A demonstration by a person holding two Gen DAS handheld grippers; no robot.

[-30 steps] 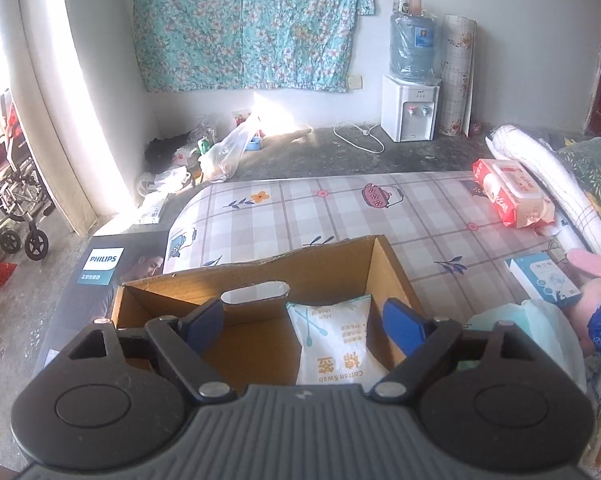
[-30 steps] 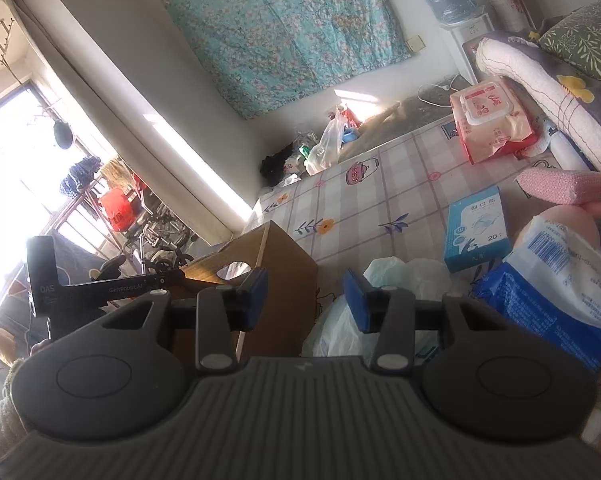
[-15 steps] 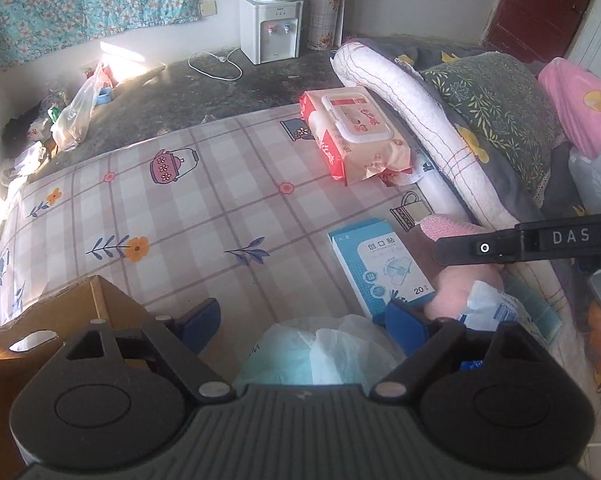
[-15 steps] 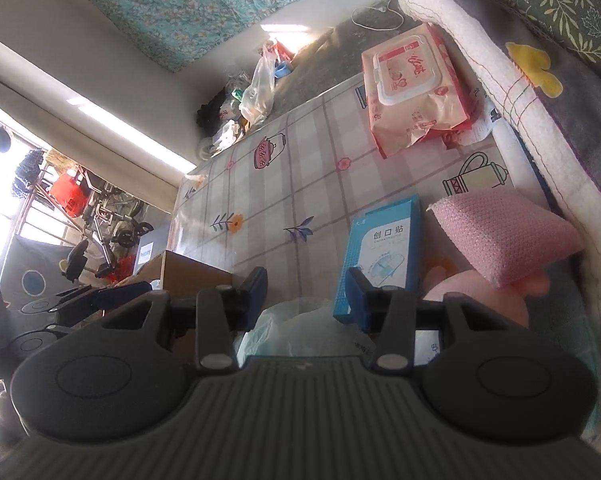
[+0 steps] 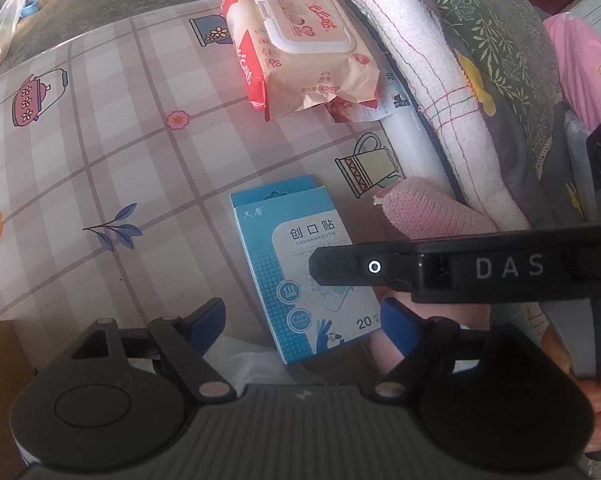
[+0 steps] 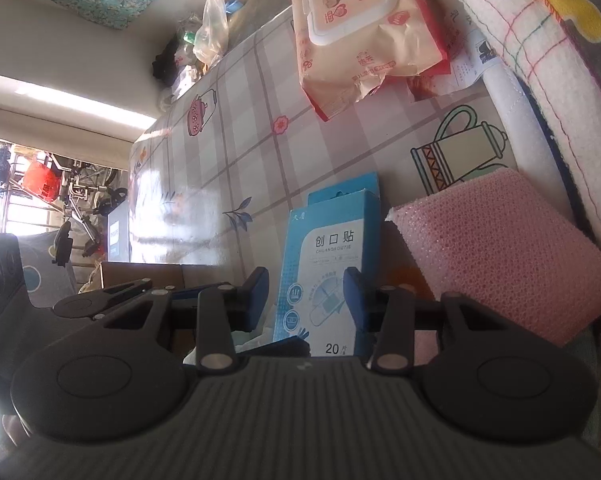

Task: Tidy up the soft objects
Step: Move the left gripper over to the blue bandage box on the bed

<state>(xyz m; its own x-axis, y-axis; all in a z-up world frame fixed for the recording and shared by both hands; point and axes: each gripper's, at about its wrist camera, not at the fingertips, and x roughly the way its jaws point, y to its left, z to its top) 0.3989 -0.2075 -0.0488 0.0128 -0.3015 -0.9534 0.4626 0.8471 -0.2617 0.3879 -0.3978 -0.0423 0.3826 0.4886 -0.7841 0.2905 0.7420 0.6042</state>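
Observation:
A blue box of plasters (image 5: pixel 300 264) lies flat on the checked sheet (image 5: pixel 100 160). My left gripper (image 5: pixel 302 322) hangs over its near end. Its jaws are closing, wide apart, and the pads press on nothing. My right gripper (image 6: pixel 305 298) is open by a narrower gap, with the same blue box (image 6: pixel 328 264) showing between its pads, untouched. A pink sponge (image 6: pixel 500 256) lies right of the box, also visible as the sponge (image 5: pixel 428 212) beyond the right gripper's black body (image 5: pixel 480 268). A pack of wet wipes (image 5: pixel 300 40) lies farther back.
A rolled white quilt (image 5: pixel 420 60), a leaf-print pillow (image 5: pixel 500 40) and a pink pillow (image 5: pixel 580 60) line the right side. A cardboard box (image 6: pixel 140 276) stands at the left. A white plastic bag (image 5: pixel 240 356) lies under the left gripper.
Both grippers swung away from the cardboard box to the right and tipped downward over the blue box and sponge. The right gripper's body now crosses the left wrist view.

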